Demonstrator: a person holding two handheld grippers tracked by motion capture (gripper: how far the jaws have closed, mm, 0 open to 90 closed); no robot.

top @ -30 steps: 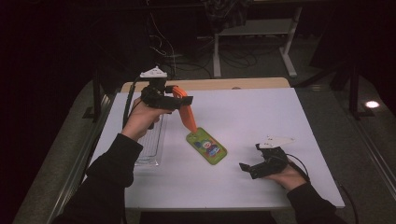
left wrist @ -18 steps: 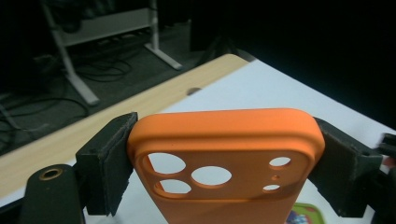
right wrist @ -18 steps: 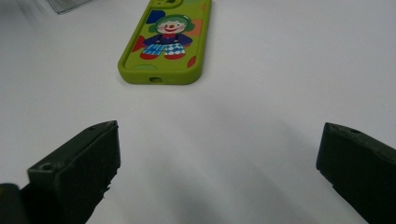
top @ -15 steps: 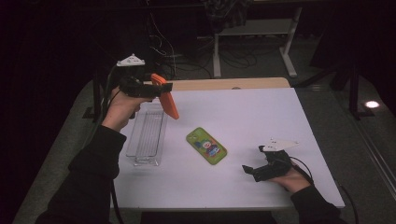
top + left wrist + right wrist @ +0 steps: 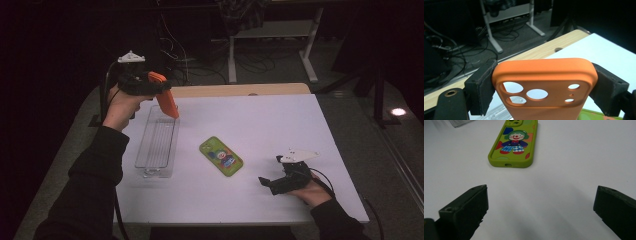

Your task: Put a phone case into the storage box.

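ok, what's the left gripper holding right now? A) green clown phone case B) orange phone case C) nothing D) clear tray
B: the left gripper has its jaws pressed on both edges of the orange phone case, held up above the clear tray.

Green clown phone case (image 5: 513, 143) beyond wide-apart jaws

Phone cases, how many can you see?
2. The orange phone case is clamped in the left gripper above the clear tray. The green clown phone case lies flat on the white table.
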